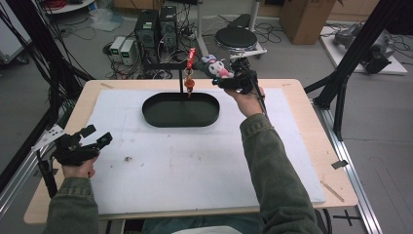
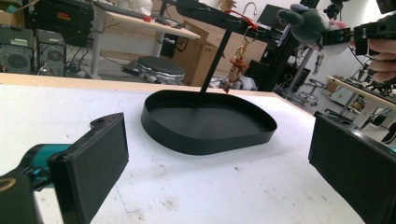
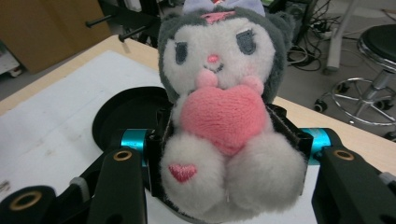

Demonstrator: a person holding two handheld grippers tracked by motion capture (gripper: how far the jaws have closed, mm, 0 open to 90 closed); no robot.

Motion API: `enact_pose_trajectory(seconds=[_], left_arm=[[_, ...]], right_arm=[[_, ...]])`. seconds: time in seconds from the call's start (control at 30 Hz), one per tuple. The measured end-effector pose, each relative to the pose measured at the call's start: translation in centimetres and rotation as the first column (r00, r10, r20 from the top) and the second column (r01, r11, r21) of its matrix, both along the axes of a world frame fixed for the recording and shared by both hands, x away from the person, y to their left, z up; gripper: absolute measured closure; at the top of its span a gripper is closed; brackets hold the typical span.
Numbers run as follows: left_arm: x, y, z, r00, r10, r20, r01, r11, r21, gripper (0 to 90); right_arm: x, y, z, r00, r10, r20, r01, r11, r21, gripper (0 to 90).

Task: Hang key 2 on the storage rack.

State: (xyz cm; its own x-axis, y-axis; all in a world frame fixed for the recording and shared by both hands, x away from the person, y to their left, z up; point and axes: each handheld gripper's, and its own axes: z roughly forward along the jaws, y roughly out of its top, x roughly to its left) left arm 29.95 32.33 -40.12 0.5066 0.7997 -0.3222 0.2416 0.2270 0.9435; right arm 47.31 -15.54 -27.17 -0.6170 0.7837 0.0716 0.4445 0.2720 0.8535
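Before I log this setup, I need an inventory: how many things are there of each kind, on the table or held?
Plush toy: 1
Black tray: 1
Stand rising from the tray: 1
Hanging keychain charm: 1
Total: 4

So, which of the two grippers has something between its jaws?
The right gripper, held up near the stand: its jaws clamp a plush toy. The left gripper has open, empty jaws.

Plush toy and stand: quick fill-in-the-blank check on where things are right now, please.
1. The right gripper is shut on the ____.
2. The left gripper has its jaws ____ with nothing between them.
3. The plush toy hugs a pink ____.
4. A small figure charm hangs from the stand over the black ____.

Missing words: plush toy; open; heart; tray
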Motion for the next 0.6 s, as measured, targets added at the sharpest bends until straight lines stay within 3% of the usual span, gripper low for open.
enact_pose_trajectory(seconds=[0.1, 0.3, 0.6], left_arm=[[0.0, 0.0, 0.0, 1.0, 0.0, 0.0, 0.0, 1.0, 0.0, 5.2], [0.1, 0.0, 0.0, 1.0, 0.0, -0.001, 0.0, 1.0, 0.002, 5.1], [0.1, -0.1, -0.1, 1.0, -0.006, -0.005, 0.006, 1.0, 0.001, 5.1]], right_arm=[[0.3, 0.1, -0.2, 0.9996, -0.028, 0.003, 0.028, 1.0, -0.004, 48.8], [1.1, -0.4, -0.5, 0.9965, -0.084, 0.003, 0.083, 0.995, 0.046, 48.7], [2.3, -1.5, -1.4, 0.9898, -0.135, -0.046, 0.136, 0.991, 0.014, 47.3]])
